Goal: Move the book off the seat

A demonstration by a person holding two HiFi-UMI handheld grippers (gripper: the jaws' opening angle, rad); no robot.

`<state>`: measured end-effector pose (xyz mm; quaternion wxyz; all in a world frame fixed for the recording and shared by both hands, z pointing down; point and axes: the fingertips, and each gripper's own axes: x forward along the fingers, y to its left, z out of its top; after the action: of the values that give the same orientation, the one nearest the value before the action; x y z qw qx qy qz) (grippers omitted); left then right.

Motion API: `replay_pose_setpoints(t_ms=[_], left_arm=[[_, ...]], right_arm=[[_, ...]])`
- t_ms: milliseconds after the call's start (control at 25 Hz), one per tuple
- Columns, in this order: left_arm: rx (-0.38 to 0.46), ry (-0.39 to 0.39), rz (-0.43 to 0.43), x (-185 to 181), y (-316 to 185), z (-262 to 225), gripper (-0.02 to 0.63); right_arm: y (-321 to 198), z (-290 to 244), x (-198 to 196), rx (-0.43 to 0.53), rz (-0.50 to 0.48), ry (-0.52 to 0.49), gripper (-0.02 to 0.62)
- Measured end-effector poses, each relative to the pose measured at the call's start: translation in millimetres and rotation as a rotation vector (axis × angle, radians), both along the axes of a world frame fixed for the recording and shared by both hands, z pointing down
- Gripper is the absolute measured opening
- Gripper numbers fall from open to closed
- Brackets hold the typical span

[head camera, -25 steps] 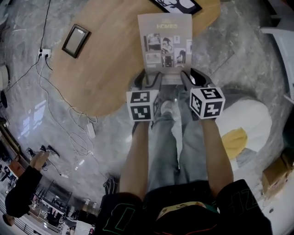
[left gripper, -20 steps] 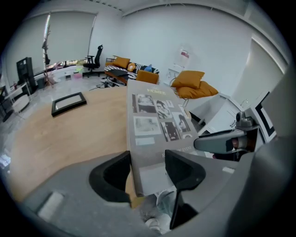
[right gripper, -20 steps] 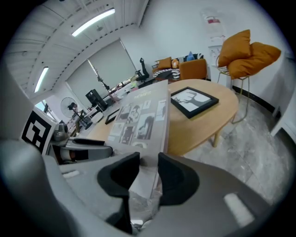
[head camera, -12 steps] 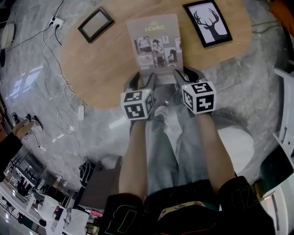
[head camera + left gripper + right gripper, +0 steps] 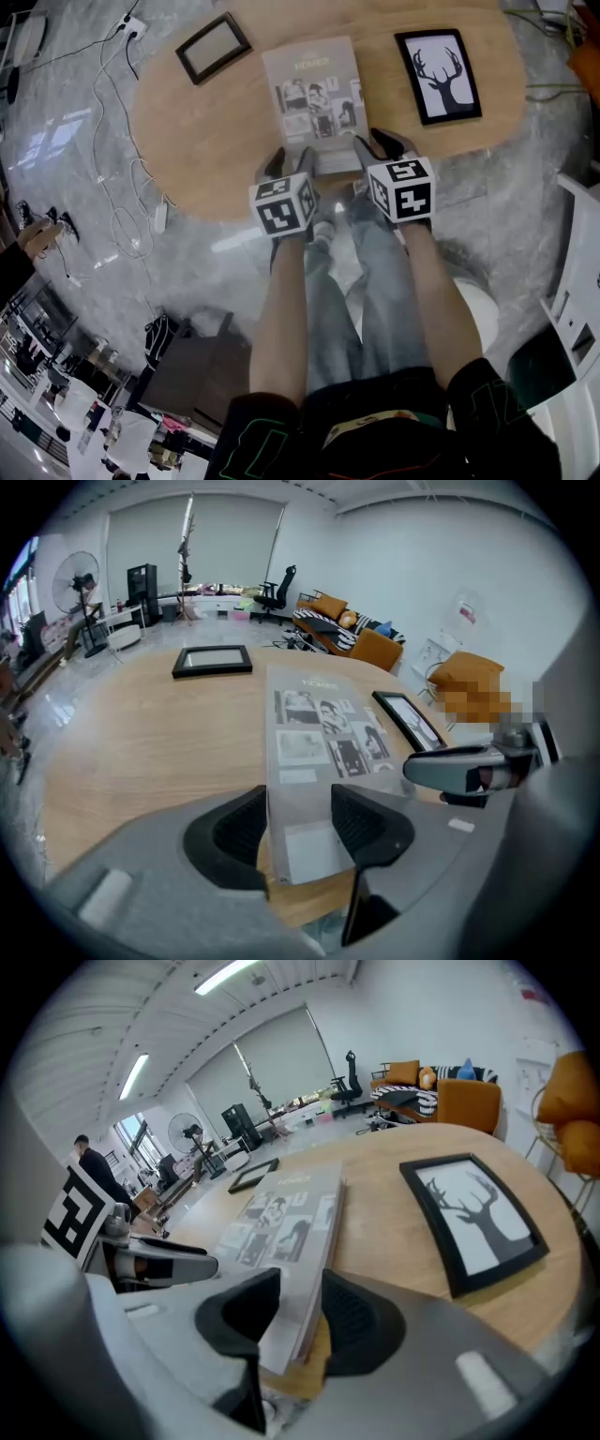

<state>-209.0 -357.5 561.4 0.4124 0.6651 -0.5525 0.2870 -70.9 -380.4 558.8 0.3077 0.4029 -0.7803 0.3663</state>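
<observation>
The book (image 5: 312, 98) lies on the surface (image 5: 216, 141), its near edge between released fingers. The left gripper (image 5: 289, 161) has just been closing slightly, and the right gripper (image 5: 379, 145) opening.

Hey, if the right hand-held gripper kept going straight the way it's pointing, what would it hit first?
The book: its near corner lies between the right hand-held gripper's jaws, which have just been opening. Pushing on would probably press it against the wooden table beneath.
</observation>
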Motion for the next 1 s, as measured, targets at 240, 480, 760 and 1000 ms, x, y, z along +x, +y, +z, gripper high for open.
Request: replay_pose_setpoints(t_ms=[240, 480, 760, 1000], left_arm=[[0.076, -0.006, -0.048, 8, -30, -52, 0.157], [0.202, 0.037, -0.081, 3, -66, -131, 0.01], [0.434, 0.079, -0.128, -19, -95, -252, 0.009], [0.665, 0.034, -0.126, -37, -133, -368, 0.009]], right_arm=[[-26, -43, 21, 0.053, 0.001, -0.026, 0.13], [-67, -108, 20, 0.169, -0.026, -0.09, 0.086], [-90, -219, -23, 0.336, -0.165, -0.172, 0.003], [-142, -344, -23, 0.543, -0.122, -0.259, 0.003]])
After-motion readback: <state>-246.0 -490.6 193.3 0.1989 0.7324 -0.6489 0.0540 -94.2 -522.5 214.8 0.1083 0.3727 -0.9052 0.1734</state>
